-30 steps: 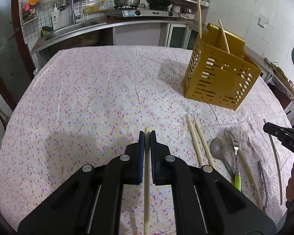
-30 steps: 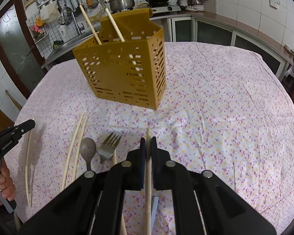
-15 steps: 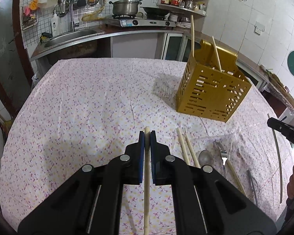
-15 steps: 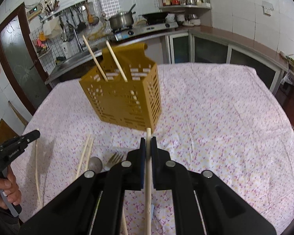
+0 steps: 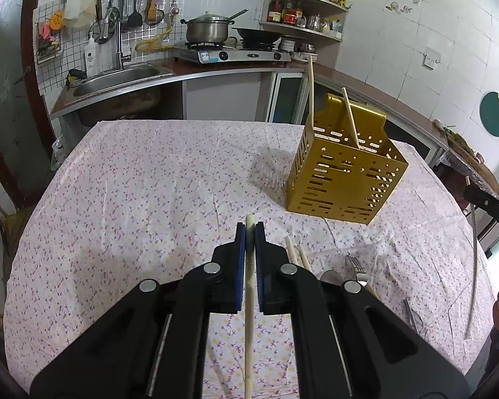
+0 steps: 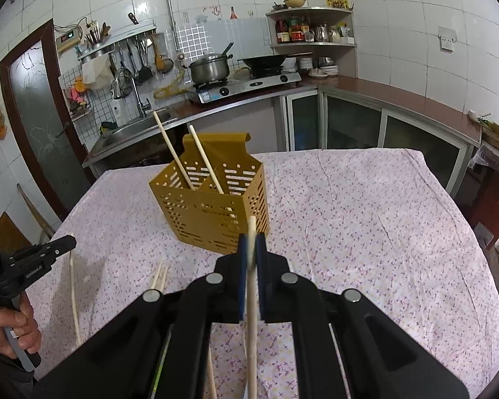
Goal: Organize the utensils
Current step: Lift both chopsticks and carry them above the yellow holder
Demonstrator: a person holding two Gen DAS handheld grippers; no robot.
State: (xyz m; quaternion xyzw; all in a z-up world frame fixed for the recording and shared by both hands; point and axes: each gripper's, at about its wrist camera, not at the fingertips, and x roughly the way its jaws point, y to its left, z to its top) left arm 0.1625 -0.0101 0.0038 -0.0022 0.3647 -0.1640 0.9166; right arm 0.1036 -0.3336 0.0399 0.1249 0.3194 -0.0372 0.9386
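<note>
**Left wrist view: both grippers clamped on chopsticks, caddy waiting across the table**

Left wrist camera has the left gripper with its jaws pinched tight on a pale chopstick running down between the pads. Right gripper is the same deal, squeezed shut on its own chopstick, tip poking just past the pads.

The gold utensil caddy stands on the floral tablecloth, well ahead and to the right, with two chopsticks already leaning out of its back compartments. Loose on the cloth near the left gripper: a pair of chopsticks, a spoon and a fork. Nothing stands between either gripper and the caddy. Stove, pot and sink sit on the counter behind.

Compared with a second ago, both cameras sit higher and tip less steeply down, so the caddy looks smaller and lower and way more kitchen wall shows. Grips haven't changed.

The spoon and fork are mostly hidden behind the left gripper's body, and in the right view they're covered completely. Lower ends of both held chopsticks run out of frame.
</note>
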